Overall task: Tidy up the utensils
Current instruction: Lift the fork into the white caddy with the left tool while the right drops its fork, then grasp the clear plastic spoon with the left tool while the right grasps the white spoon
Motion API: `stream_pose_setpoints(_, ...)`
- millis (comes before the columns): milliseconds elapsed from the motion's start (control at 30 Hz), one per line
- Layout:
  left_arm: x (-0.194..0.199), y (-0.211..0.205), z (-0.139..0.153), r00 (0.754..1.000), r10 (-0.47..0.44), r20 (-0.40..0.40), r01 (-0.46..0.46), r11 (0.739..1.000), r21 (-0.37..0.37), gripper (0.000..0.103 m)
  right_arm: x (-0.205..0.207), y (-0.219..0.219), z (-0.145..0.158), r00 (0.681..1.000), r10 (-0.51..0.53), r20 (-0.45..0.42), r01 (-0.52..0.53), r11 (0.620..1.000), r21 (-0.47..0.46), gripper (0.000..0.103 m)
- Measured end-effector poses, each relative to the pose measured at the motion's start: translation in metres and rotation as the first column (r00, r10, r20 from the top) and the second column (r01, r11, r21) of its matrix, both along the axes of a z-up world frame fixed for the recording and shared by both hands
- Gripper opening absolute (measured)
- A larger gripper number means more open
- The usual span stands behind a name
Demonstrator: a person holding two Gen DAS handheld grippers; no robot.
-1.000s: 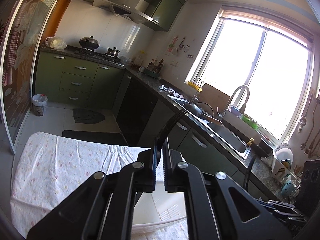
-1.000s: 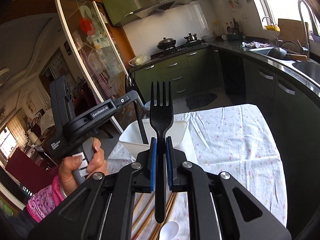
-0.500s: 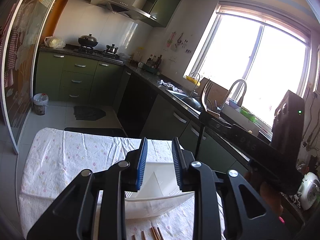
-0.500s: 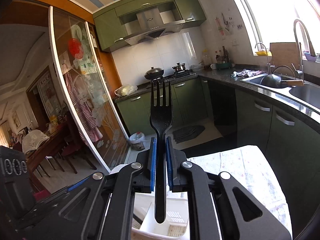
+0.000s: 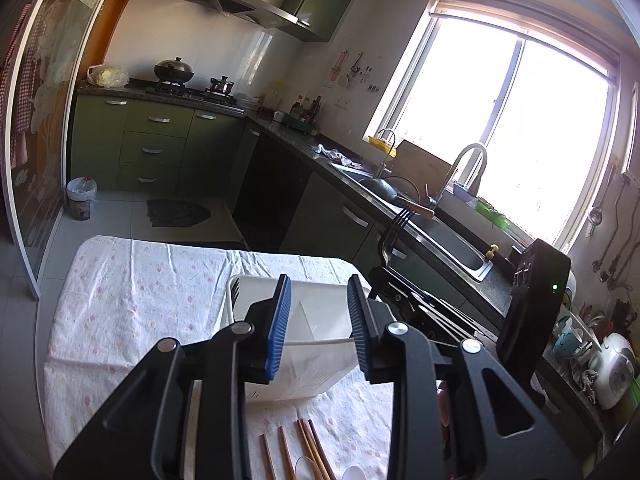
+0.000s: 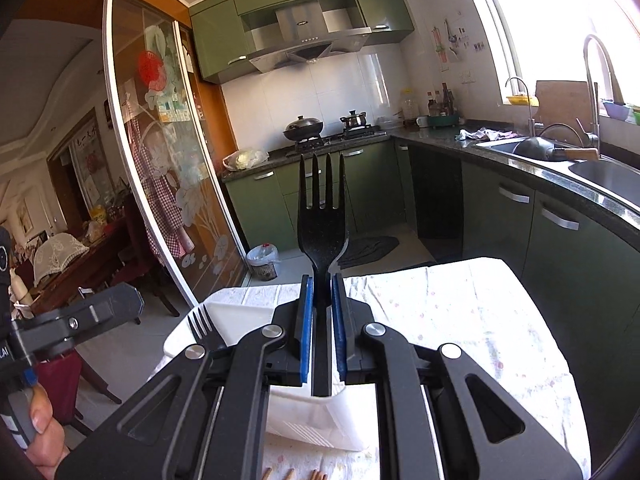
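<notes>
My right gripper (image 6: pixel 320 320) is shut on a black plastic fork (image 6: pixel 322 216), held upright with tines up, above a white plastic utensil holder (image 6: pixel 240 316). A second black fork (image 6: pixel 203 326) stands in the holder's left compartment. My left gripper (image 5: pixel 318 312) is open and empty, just above the holder (image 5: pixel 256 284); the standing fork (image 5: pixel 235 290) shows at the holder's far left corner. The right gripper and its fork (image 5: pixel 394 232) show at the right of the left wrist view.
The holder sits on a table with a white flowered cloth (image 5: pixel 140 280). Wooden chopsticks (image 5: pixel 308 448) and a white spoon (image 5: pixel 354 473) lie on the cloth near me. Green kitchen cabinets, a sink (image 5: pixel 448 240) and a stove stand beyond the table.
My left gripper let go of a fork, which now stands in the holder, and opened wider. My right gripper lifted its fork from low over the table to above the holder.
</notes>
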State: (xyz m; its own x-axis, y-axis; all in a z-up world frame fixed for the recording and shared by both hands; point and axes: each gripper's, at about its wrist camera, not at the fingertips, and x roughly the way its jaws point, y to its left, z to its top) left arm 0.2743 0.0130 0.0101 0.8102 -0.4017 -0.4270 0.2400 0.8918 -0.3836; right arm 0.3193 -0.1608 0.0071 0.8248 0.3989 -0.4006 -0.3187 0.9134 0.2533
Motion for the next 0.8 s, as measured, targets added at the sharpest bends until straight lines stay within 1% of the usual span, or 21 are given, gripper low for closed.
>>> stream_pose_setpoints(100, -0.003, -0.003, -0.004, 0.999, 0.000, -0.035, 0.001, 1.000, 0.026, 0.035, -0.010, 0.001, -0.005, 1.000, 0.009, -0.003, -0.009, 0.999, -0.033, 0.017)
stream_pose_setpoints(167, -0.006, -0.006, -0.008, 0.998, 0.002, -0.060, 0.001, 0.999, 0.051, 0.037, -0.015, 0.003, -0.007, 0.999, 0.030, -0.016, -0.031, 0.998, -0.062, 0.027)
stream_pose_setpoints(200, -0.009, -0.006, -0.010, 0.997, -0.001, -0.077, 0.005, 0.998, 0.061, 0.038, -0.018, 0.003, -0.007, 0.999, 0.034, -0.018, -0.035, 0.997, -0.066, 0.030)
stream_pose_setpoints(233, -0.011, -0.007, -0.013, 0.995, -0.005, -0.099, 0.012, 0.998, 0.069, 0.038, -0.022, 0.002, -0.006, 0.999, 0.036, -0.019, -0.037, 0.997, -0.071, 0.037)
stream_pose_setpoints(267, -0.013, -0.008, -0.016, 0.992, -0.009, -0.123, 0.018, 0.997, 0.077, 0.038, -0.026, 0.001, -0.005, 0.999, 0.041, -0.018, -0.042, 0.997, -0.070, 0.040)
stream_pose_setpoints(333, -0.018, -0.010, -0.024, 0.984, -0.011, -0.180, 0.029, 0.995, 0.099, 0.043, -0.039, -0.006, -0.001, 0.999, 0.049, -0.016, -0.050, 0.997, -0.056, 0.040)
stream_pose_setpoints(367, -0.022, -0.012, -0.029, 0.977, -0.017, -0.215, 0.042, 0.993, 0.110, 0.050, -0.046, -0.010, 0.000, 0.998, 0.057, -0.019, -0.058, 0.997, -0.048, 0.040)
stream_pose_setpoints(400, -0.025, -0.014, -0.036, 0.967, -0.031, -0.251, 0.062, 0.991, 0.117, 0.054, -0.055, -0.015, 0.001, 0.997, 0.066, -0.027, -0.067, 0.997, -0.041, 0.040)
stream_pose_setpoints(467, -0.030, -0.020, -0.051, 0.943, -0.058, -0.328, 0.108, 0.985, 0.136, 0.054, -0.070, -0.022, -0.002, 0.994, 0.088, -0.063, -0.091, 0.995, -0.042, 0.040)
stream_pose_setpoints(533, -0.033, -0.026, -0.068, 0.910, -0.090, -0.404, 0.157, 0.978, 0.137, 0.056, -0.083, -0.029, -0.010, 0.983, 0.134, -0.124, -0.141, 0.989, -0.051, 0.040)
stream_pose_setpoints(600, -0.032, -0.030, -0.086, 0.869, -0.135, -0.476, 0.205, 0.974, 0.097, 0.063, -0.095, -0.038, -0.026, 0.965, 0.173, -0.198, -0.184, 0.982, -0.038, 0.040)
stream_pose_setpoints(667, -0.027, -0.034, -0.102, 0.831, -0.180, -0.526, 0.238, 0.970, 0.045, 0.063, -0.103, -0.051, -0.044, 0.947, 0.184, -0.263, -0.195, 0.981, -0.015, 0.040)
stream_pose_setpoints(733, -0.018, -0.037, -0.116, 0.811, -0.199, -0.550, 0.247, 0.969, 0.015, 0.067, -0.109, -0.066, -0.060, 0.934, 0.186, -0.306, -0.188, 0.982, 0.023, 0.043)
stream_pose_setpoints(767, -0.014, -0.037, -0.123, 0.807, -0.200, -0.556, 0.245, 0.970, 0.006, 0.069, -0.111, -0.072, -0.066, 0.930, 0.184, -0.319, -0.181, 0.983, 0.039, 0.046)
stream_pose_setpoints(800, -0.011, -0.038, -0.128, 0.804, -0.204, -0.558, 0.244, 0.970, -0.002, 0.070, -0.114, -0.077, -0.071, 0.926, 0.186, -0.329, -0.180, 0.982, 0.049, 0.046)
